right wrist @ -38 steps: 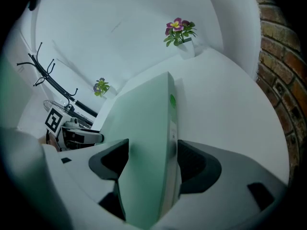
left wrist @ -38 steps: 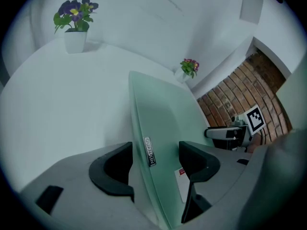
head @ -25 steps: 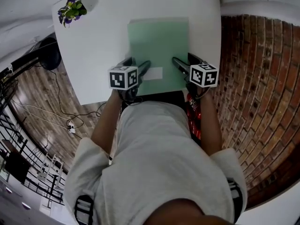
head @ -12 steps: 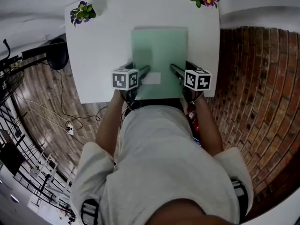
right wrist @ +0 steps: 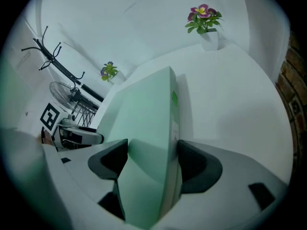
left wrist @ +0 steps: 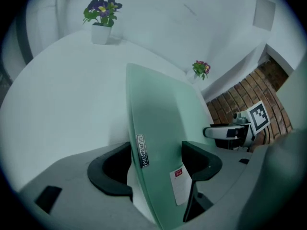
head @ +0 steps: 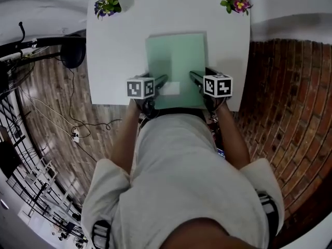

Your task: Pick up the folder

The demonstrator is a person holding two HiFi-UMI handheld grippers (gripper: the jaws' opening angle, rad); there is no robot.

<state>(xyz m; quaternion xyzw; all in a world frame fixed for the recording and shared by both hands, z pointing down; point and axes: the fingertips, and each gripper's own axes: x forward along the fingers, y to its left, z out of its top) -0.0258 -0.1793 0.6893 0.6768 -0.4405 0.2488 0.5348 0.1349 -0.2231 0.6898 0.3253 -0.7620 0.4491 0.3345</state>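
Note:
A pale green folder [head: 176,56] lies lengthwise on the white table [head: 116,51], its near edge toward the person. My left gripper [head: 158,83] is shut on the folder's near left corner, beside a white label [head: 169,88]. My right gripper [head: 195,80] is shut on the near right corner. In the left gripper view the folder [left wrist: 158,114] runs edgewise between the dark jaws of the left gripper [left wrist: 156,164]. The right gripper view shows the folder [right wrist: 144,109] filling the right gripper [right wrist: 153,162] the same way. I cannot tell whether the folder is off the table.
Small potted flowers stand at the table's far left corner [head: 107,5] and far right corner [head: 236,3]. A black fan [head: 72,51] and cables sit on the wood floor to the left. Brick floor lies to the right.
The head view has shifted, so the table sits further right and lower in the picture. Both grippers keep their hold on the folder's near corners.

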